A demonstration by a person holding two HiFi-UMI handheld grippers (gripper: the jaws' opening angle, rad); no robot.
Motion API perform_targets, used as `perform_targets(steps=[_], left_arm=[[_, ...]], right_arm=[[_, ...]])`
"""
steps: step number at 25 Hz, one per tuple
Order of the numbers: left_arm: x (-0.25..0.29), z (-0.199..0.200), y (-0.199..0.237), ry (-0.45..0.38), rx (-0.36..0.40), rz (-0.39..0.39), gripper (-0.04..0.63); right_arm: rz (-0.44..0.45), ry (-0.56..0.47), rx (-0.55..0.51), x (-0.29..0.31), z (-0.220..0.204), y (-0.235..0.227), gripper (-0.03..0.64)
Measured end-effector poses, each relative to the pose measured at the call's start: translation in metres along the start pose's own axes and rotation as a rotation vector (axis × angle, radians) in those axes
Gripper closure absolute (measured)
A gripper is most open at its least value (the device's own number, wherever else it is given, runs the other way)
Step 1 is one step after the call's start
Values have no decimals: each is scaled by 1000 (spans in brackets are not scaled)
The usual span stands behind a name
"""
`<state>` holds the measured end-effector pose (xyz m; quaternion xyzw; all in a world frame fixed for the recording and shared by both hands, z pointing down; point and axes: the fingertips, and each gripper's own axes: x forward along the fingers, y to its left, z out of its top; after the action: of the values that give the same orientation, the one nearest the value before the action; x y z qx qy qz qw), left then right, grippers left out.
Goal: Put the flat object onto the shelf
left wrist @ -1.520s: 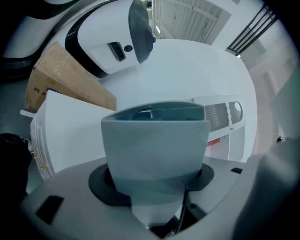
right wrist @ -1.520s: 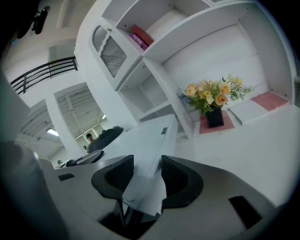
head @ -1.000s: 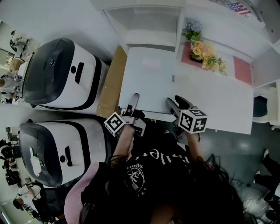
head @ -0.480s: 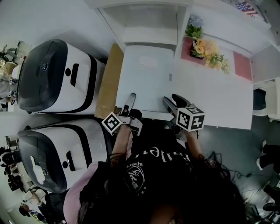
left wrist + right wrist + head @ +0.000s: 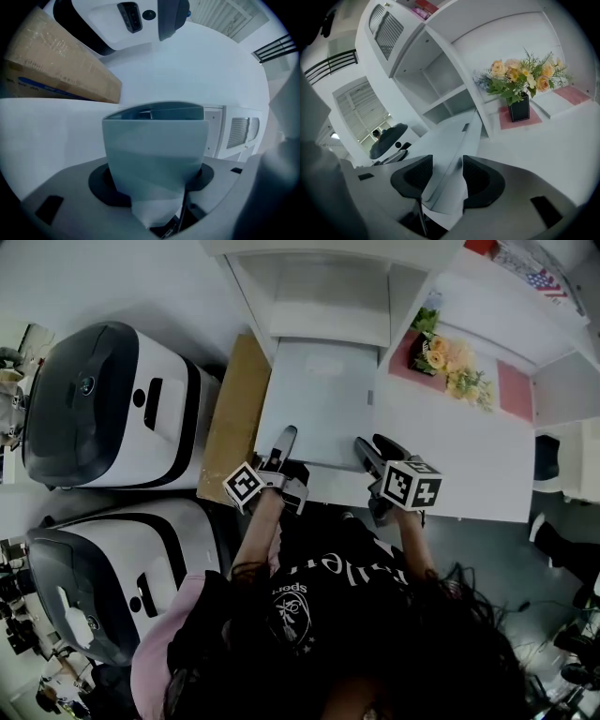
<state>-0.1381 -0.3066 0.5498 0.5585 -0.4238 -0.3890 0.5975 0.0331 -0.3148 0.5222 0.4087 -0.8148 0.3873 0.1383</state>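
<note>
**Head view.** We see a person holding a left hand-held gripper and a right hand-held gripper. Both are at the near edge of the flat object, a pale grey panel. The panel stretches over the left part of the white table. Its far edge reaches the front of the white shelf; we cannot tell whether it rests there. Flowers stand on the table to the panel's right. A brown box lies just beside the panel's left edge. Two white-and-black machines stand further left.

**Left gripper view.** The left hand-held gripper is clamped on the flat object. The panel rises broadside between the two dark pads and fills the gap between them. The box lies at upper left, and one machine stands beyond it.

**Right gripper view.** The right hand-held gripper is clamped on the flat object, which we see here edge-on. The panel runs from between the dark pads toward the open compartments of the shelf. The flowers stand in a black vase on a pink mat, to the right of the panel. A machine shows far off at left.
</note>
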Motion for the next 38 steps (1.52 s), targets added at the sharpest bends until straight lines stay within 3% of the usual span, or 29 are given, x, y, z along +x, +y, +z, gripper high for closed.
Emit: perform_targets(steps=[11, 20, 25, 31, 38], left_arm=[[46, 21, 31, 42, 4, 37, 304], [89, 32, 53, 35, 26, 73, 302], [110, 36, 57, 27, 26, 58, 301], [140, 46, 59, 24, 33, 47, 301], [159, 51, 64, 28, 43, 39, 301]], right_arm=[[-105, 38, -12, 23, -2, -16, 411], [-152, 55, 44, 38, -17, -29, 411], [-119, 69, 175, 49, -34, -36, 407], [13, 20, 388, 80, -31, -37, 399], [49, -52, 434, 105, -6, -45, 396]])
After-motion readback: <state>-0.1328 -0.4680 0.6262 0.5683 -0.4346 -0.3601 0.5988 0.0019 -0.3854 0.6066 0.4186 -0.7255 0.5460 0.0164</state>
